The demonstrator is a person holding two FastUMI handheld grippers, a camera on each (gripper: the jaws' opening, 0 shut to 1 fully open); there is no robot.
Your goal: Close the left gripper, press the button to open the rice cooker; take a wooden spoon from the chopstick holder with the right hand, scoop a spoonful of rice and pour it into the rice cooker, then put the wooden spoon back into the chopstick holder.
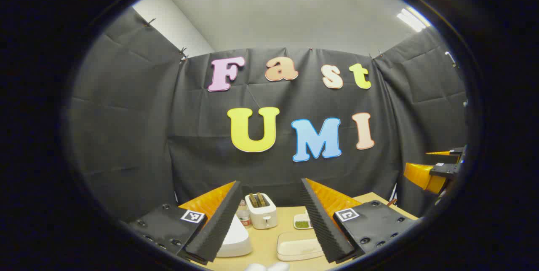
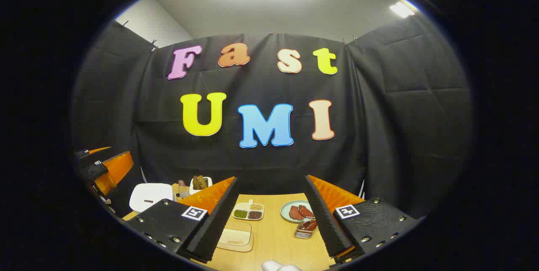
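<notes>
While held high and level over the bench (image 1: 264, 241), with most of each view given to the booth wall, treat both tools as idle. Read the left tongs (image 1: 269, 216) as spread wide with nothing between the fingers. Read the right tongs (image 2: 271, 216) the same way: spread and empty. Locate the rice cooker (image 1: 234, 237) low in the left gripper view as a white rounded body with the lid down, just behind the near finger. Take this identification as probable only, since that finger hides part of it. Note the toaster (image 1: 261, 211) behind the cooker and the beige lidded box (image 1: 299, 245) just beside it. Judge the task as not begun. Bring the left fingers together first, because joined tips make one blunt point for the button, whereas spread fingers would straddle it. Account for the right tool's position, well apart over the divided dish (image 2: 248, 211) and the plate of meat (image 2: 297, 212), as leaving the cooker side free for the press.
</notes>
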